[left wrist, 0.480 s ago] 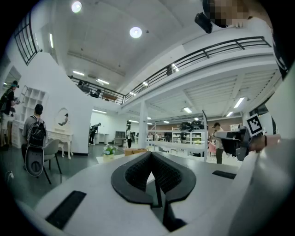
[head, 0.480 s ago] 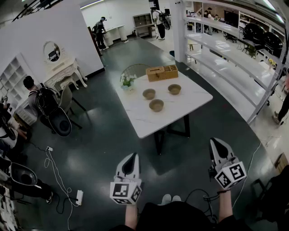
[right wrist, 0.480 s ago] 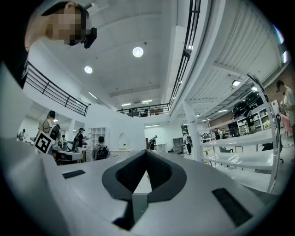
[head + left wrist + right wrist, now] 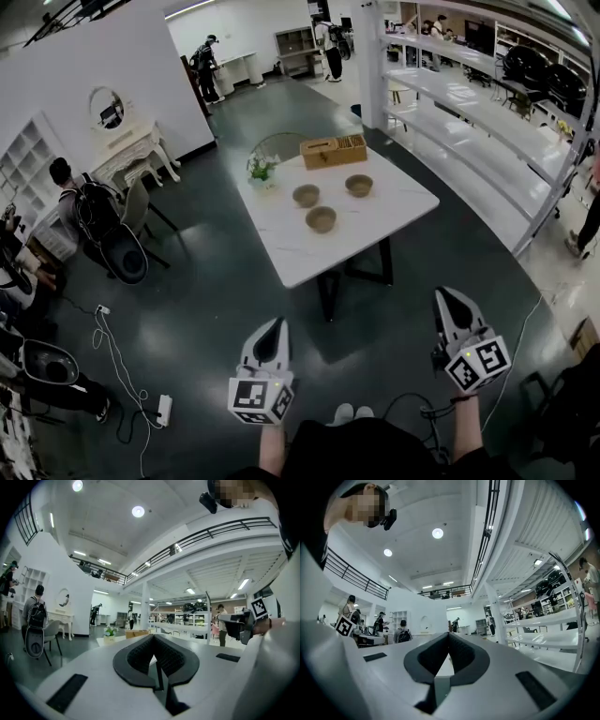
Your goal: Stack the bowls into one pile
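Observation:
Three tan bowls stand apart on a white table (image 4: 375, 230) far ahead: one at the left (image 4: 306, 195), one at the right (image 4: 358, 185), and one nearer me (image 4: 321, 219). None is stacked. My left gripper (image 4: 274, 324) and right gripper (image 4: 444, 296) hang over the dark floor, well short of the table. Both point forward with jaws shut and nothing between them. In the left gripper view the left gripper (image 4: 153, 637) shows closed tips, and the table is small in the distance. In the right gripper view the right gripper (image 4: 448, 634) is closed too.
A wooden box (image 4: 334, 151) and a small potted plant (image 4: 260, 169) sit at the table's far end, with a chair (image 4: 277, 143) behind. White shelving (image 4: 469, 103) runs along the right. A seated person (image 4: 82, 208) is at the left. A power strip (image 4: 165, 409) and cables lie on the floor.

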`<move>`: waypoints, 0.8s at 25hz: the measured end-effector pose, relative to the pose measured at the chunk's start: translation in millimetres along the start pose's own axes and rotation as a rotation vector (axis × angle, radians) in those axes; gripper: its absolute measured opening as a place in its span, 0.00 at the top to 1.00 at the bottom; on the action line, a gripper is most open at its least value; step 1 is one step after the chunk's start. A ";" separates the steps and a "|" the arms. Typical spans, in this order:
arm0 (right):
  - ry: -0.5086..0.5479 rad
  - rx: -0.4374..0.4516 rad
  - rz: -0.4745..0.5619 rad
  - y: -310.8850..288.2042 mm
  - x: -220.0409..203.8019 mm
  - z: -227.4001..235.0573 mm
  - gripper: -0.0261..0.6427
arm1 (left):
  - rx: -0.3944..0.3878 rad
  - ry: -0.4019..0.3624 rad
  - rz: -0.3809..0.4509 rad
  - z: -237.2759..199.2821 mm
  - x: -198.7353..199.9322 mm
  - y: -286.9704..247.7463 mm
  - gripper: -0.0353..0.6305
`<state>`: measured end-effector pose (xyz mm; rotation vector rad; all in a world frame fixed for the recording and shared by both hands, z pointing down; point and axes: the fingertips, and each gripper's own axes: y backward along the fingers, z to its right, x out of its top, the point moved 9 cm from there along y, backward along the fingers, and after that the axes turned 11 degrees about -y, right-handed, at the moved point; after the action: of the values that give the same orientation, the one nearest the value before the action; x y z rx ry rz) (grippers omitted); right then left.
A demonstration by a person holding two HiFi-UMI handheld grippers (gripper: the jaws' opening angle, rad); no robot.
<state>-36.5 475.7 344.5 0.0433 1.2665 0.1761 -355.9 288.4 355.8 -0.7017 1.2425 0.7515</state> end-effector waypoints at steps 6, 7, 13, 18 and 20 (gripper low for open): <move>-0.015 0.026 -0.006 1.0 -0.8 12.0 0.94 | 0.009 0.001 -0.003 11.6 2.7 -4.0 0.92; -0.016 0.031 -0.010 1.5 -1.4 14.0 0.94 | 0.010 -0.001 -0.004 14.3 2.5 -3.6 0.92; -0.014 0.050 -0.026 -3.2 -2.3 22.8 0.94 | 0.032 0.009 -0.026 25.2 -3.2 0.6 0.92; -0.024 0.068 -0.038 -14.2 -7.7 28.0 0.94 | 0.054 0.014 -0.042 22.2 -8.0 -2.9 0.93; -0.032 0.065 -0.042 -20.1 -10.5 31.7 0.94 | 0.061 0.016 -0.048 19.9 -8.9 -6.5 0.92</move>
<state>-7.2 456.4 361.4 0.0754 1.2399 0.0973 -340.9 299.8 368.5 -0.6863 1.2536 0.6672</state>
